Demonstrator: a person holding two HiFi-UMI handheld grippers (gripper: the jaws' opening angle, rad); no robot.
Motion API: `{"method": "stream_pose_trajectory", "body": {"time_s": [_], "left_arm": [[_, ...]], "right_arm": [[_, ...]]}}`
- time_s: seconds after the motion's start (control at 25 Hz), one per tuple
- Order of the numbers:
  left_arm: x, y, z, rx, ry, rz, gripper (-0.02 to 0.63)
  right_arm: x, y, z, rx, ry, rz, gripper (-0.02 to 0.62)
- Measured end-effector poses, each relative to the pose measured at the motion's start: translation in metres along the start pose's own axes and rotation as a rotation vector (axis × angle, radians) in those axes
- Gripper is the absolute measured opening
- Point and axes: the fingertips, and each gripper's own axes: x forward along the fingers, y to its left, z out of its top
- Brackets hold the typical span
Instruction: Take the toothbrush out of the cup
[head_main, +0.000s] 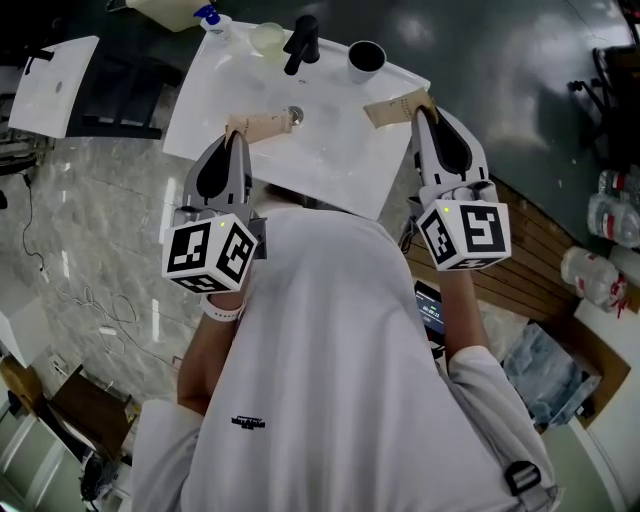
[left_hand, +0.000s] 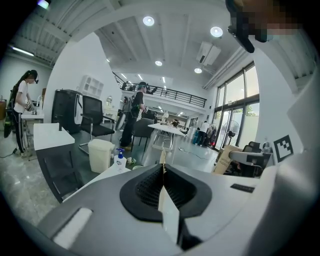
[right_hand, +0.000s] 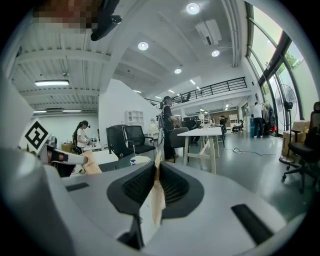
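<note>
Overhead, the left gripper (head_main: 233, 138) has its jaws pressed together on nothing. Ahead and to its right, the black cup (head_main: 366, 58) stands beside the faucet (head_main: 303, 42); its toothbrush cannot be made out. The right gripper (head_main: 425, 112), just behind the cup, is likewise closed and empty.

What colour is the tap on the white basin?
The tap is black; the head view shows it best.

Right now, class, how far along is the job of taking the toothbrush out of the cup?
Done: nothing that shows. The cup stands at the back of the sink, near the faucet; I cannot make out a toothbrush in it. In hand: nothing, as the left gripper and right gripper are shut, empty and clear of the cup. Left: reaching, gripping, lifting out.
</note>
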Motion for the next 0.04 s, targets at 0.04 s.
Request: {"method": "stream_pose_trajectory", "body": {"time_s": [0.04], "left_arm": [[-0.0002, -0.0009, 0.0003, -0.001, 0.000, 0.000, 0.008]], "right_arm": [[-0.0009, -0.0005, 0.0001, -0.001, 0.002, 0.000, 0.029]]}}
